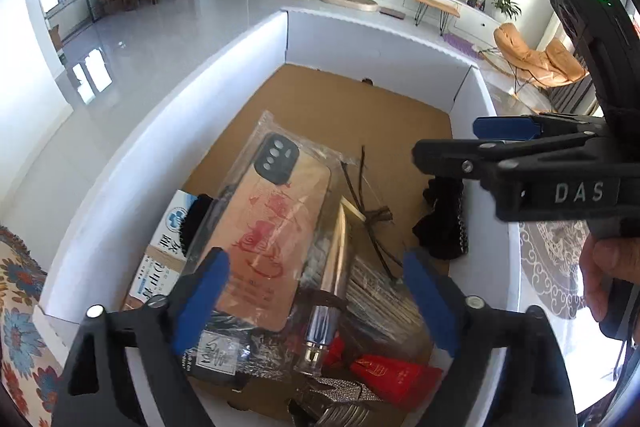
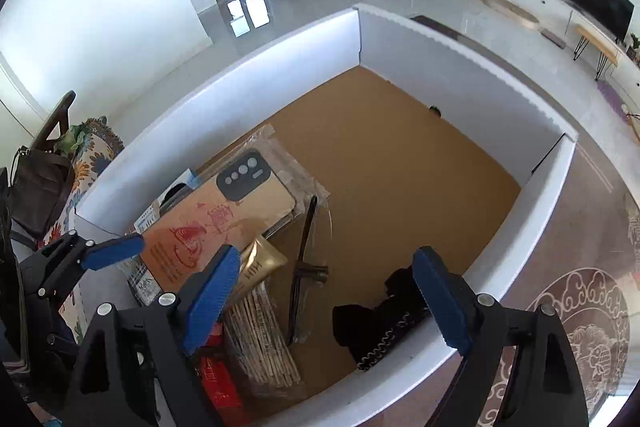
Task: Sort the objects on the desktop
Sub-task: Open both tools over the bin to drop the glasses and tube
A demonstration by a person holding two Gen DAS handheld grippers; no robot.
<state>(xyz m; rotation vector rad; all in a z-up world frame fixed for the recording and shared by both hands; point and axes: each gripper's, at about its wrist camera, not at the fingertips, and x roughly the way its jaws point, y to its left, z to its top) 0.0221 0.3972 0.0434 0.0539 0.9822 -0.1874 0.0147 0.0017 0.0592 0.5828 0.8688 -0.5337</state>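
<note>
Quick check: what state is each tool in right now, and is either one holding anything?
Left tool: open, holding nothing, above the wrapped phone case.
Right tool: open, holding nothing, over the white box.

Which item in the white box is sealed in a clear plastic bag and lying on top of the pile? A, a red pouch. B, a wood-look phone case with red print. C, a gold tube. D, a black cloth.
B: the phone case lies in its clear bag atop the pile in the box.

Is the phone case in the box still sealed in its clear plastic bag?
Yes, the phone case lies inside a clear, shiny plastic bag whose edges stick out past it, on top of the other things in the white box.
</note>
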